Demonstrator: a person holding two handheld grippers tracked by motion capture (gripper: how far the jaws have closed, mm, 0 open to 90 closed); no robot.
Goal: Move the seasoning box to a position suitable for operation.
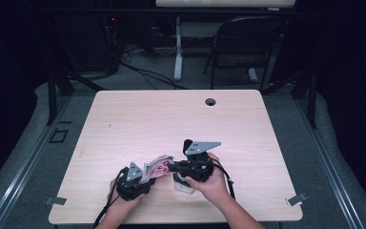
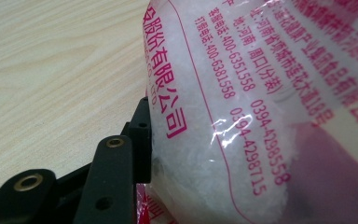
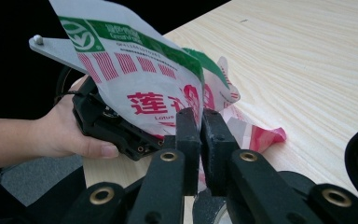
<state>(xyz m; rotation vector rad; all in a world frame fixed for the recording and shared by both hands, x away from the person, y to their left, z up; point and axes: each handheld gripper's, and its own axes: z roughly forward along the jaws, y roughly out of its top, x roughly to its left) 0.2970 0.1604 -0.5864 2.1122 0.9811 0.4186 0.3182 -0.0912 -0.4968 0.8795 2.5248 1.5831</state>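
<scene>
A plastic bag (image 1: 157, 168) printed in red and green hangs between my two grippers near the table's front edge. It holds white granules (image 2: 200, 186). My left gripper (image 1: 146, 178) is shut on the bag's filled body; one black finger (image 2: 141, 140) presses into the film, and the bag hides the other. My right gripper (image 3: 200, 130) comes from the right and is shut on the bag's (image 3: 140, 88) thin upper film, pinched between its two pads. Behind the bag are the left hand (image 3: 60, 133) and that gripper's grey plate (image 3: 56, 49).
A whitish round object (image 1: 183, 187) sits on the table (image 1: 171, 119) under the right hand, seen as a roll edge (image 3: 212, 212). There is a cable hole (image 1: 210, 101) at the far edge. A folding chair (image 1: 248, 43) stands beyond the table. Metal clips (image 1: 295, 199) mark the front corners.
</scene>
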